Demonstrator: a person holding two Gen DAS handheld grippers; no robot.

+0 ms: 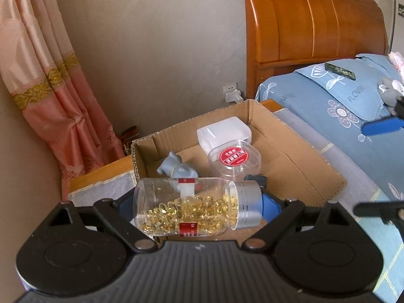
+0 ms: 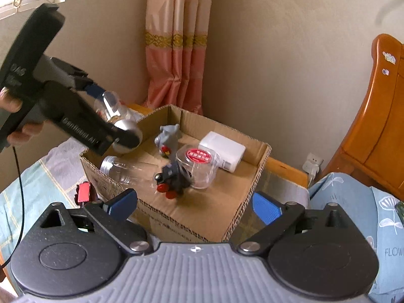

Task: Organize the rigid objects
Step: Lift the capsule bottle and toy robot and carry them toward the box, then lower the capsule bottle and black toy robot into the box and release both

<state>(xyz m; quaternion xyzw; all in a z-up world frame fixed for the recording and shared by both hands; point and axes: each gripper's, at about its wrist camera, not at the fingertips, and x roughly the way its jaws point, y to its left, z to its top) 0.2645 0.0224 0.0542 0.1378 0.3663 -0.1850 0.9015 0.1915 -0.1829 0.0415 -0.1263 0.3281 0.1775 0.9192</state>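
Cardboard box (image 2: 255, 176) with grey toy (image 2: 168, 136), white case (image 2: 222, 151), clear jar (image 2: 199, 166).

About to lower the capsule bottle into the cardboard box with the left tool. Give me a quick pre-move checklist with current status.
1. Left tool clamped on capsule bottle: ok, bottle held sideways by its ends.
2. Bottle cap on: ok.
3. Bottle over cardboard box: ok, at its near-left corner.
4. Landing spot free: not ok, an empty clear bottle lies beneath; bare floor is further right.
5. Right tool out of the way: ok, open, empty, outside the box.
6. Round clear jar and toy car clearance: cannot tell.
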